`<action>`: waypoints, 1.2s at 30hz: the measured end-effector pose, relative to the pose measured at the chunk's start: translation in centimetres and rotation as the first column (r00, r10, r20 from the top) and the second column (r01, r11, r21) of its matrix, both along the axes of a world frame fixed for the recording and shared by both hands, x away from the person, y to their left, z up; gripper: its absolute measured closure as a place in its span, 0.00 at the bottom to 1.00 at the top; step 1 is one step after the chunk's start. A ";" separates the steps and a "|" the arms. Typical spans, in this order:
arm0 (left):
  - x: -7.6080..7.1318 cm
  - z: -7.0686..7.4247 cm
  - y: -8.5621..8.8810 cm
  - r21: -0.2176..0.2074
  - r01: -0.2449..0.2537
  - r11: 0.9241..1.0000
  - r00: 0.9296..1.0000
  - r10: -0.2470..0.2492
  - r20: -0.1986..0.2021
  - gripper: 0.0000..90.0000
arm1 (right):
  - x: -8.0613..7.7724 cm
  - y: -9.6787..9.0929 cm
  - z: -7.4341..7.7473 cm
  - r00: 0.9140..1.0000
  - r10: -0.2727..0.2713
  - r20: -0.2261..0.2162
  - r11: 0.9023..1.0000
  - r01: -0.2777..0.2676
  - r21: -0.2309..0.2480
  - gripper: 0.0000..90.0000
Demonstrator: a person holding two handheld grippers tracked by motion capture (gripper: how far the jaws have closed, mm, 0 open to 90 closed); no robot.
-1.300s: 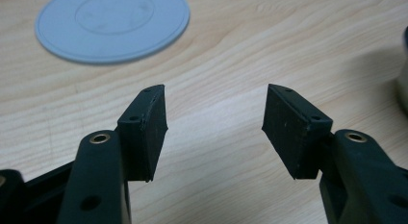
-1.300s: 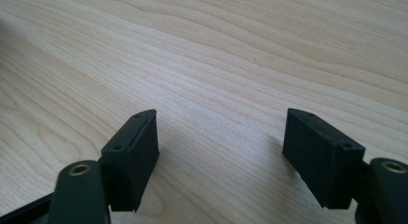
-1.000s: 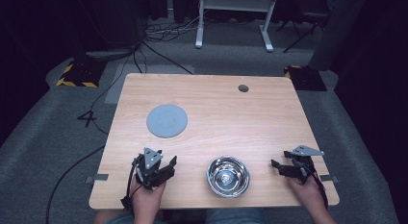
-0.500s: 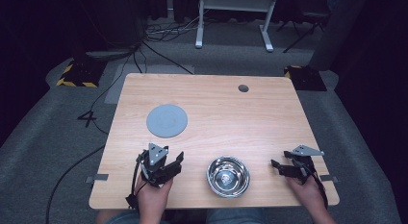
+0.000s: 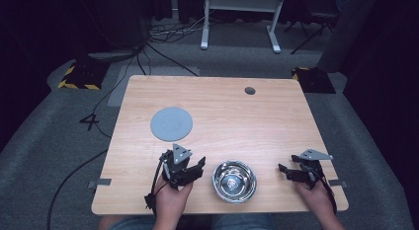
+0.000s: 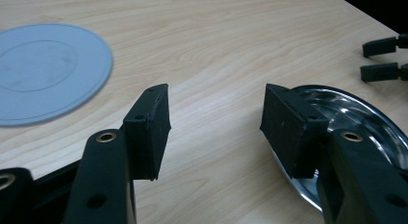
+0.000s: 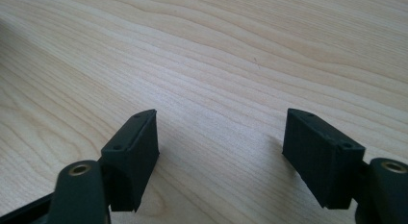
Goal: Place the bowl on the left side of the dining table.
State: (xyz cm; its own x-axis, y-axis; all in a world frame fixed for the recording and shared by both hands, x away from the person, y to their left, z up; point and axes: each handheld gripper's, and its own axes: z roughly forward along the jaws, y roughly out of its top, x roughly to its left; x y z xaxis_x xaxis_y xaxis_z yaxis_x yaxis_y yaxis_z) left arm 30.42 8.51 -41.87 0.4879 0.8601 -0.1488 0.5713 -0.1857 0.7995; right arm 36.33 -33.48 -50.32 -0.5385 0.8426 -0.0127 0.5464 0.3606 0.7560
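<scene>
A shiny steel bowl (image 5: 234, 181) sits near the front edge of the wooden table (image 5: 222, 116). A flat grey-blue disc (image 5: 171, 124) lies at the left middle. My left gripper (image 5: 198, 166) is open just left of the bowl, its jaws angled toward it. In the left gripper view the gripper (image 6: 214, 120) holds nothing; the bowl's rim (image 6: 356, 113) lies behind its right jaw and the disc (image 6: 45, 72) is at far left. My right gripper (image 5: 284, 171) is open at the front right, pointing left toward the bowl. The right gripper (image 7: 219, 147) has bare wood between its jaws.
A small dark round hole (image 5: 250, 91) marks the table's far right. Cables and a white stand's legs (image 5: 237, 22) lie on the grey floor beyond. The table's front edge runs close under both hands.
My left gripper has shifted right, closer to the bowl. The right gripper has stayed put.
</scene>
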 end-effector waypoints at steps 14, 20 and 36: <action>0.6 -0.6 -4.0 0.029 0.082 0.996 0.996 -0.080 -0.049 0.46 | 0.0 0.0 0.0 1.000 0.000 0.001 1.000 0.000 0.000 0.31; 1.6 -1.8 -4.7 0.047 0.098 0.994 0.986 -0.090 -0.142 0.45 | 0.0 0.0 0.0 1.000 0.000 0.001 1.000 0.000 0.000 0.31; 4.3 -5.2 -5.3 0.011 0.112 0.994 0.873 -0.093 -0.479 0.70 | 0.0 -0.1 0.0 1.000 -0.001 0.004 1.000 0.001 -0.012 0.31</action>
